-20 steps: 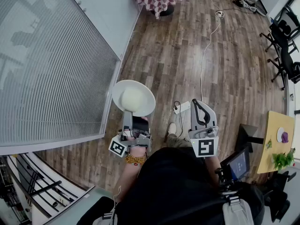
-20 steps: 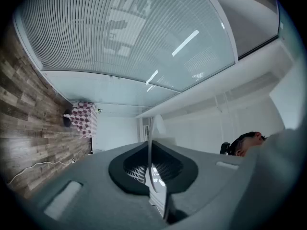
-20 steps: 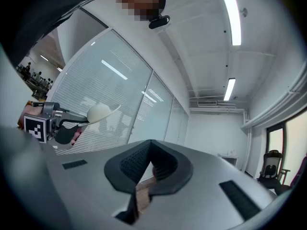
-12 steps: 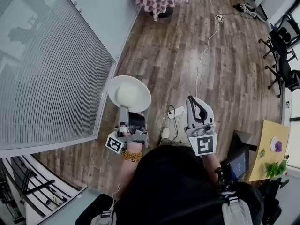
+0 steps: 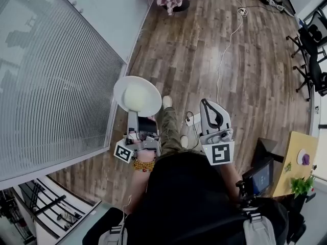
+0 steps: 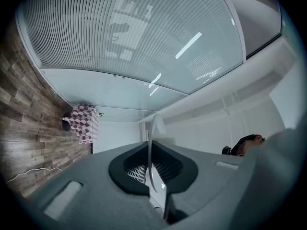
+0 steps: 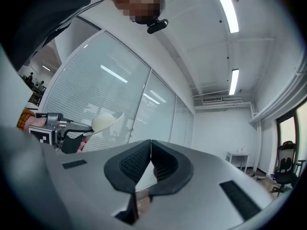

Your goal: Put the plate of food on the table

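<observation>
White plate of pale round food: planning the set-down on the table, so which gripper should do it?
Left. The left gripper is shut on the white round plate bearing the pale dome of food; the right gripper is shut and empty.

Seen from above, a person holds both grippers out in front of the body, side by side and apart. The left gripper point(image 5: 133, 115) tilts upward, its jaws clamped on the rim of a plate point(image 5: 137, 96); a beaded bracelet point(image 5: 143, 166) circles that wrist. The right gripper point(image 5: 208, 106), nearly level, carries nothing, its jaws pressed together.
</observation>
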Motion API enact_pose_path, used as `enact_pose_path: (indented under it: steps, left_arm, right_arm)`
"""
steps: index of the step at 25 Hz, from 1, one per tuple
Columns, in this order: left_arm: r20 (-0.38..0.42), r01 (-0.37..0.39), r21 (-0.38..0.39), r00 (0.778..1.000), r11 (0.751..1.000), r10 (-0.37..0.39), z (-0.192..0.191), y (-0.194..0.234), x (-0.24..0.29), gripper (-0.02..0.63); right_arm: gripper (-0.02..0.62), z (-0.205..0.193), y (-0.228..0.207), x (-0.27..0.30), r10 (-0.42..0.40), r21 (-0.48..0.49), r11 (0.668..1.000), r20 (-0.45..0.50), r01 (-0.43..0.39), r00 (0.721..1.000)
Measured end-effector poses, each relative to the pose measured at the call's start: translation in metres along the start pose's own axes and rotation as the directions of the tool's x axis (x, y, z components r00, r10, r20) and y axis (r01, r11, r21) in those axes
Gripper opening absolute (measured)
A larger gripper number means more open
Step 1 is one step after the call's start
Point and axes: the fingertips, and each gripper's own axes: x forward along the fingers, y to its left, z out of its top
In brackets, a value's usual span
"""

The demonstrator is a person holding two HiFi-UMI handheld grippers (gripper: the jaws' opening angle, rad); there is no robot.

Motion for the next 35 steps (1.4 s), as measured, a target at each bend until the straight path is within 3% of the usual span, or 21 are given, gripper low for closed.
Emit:
enact_pose_path:
  steps: [8,16,22,28,35]
  left_arm:
    - [-0.053,0.008,-0.035,0.999,0.999,-0.010,0.026,0.075,0.106,0.012]
    - [-0.061,0.058,-0.082,0.996,0.995,-0.063,0.060,0.133,0.217,0.012]
    - [-0.023,0.105,-0.107,0.994,0.989,-0.108,0.104,0.170,0.317,0.012]
    - [-0.044,0.183,-0.111,0.981,0.977,-0.189,0.119,0.163,0.380,0.012]
    - [-0.047,0.203,-0.103,0.977,0.974,-0.209,0.116,0.180,0.444,0.012]
  right_arm:
    - [0.010,-0.034,-0.050,0.094,-0.056,-0.034,0.998,-0.050,0.054,0.997]
    - [0.009,-0.067,-0.070,0.218,-0.023,-0.046,0.999,-0.068,0.020,0.997]
    - [0.010,-0.072,-0.099,0.331,0.006,-0.028,1.000,-0.083,-0.008,0.997]
    - [0.010,-0.071,-0.119,0.373,-0.011,-0.022,1.000,-0.063,0.010,0.998]
    - [0.009,-0.072,-0.162,0.430,-0.036,0.021,0.999,-0.015,0.036,0.999]
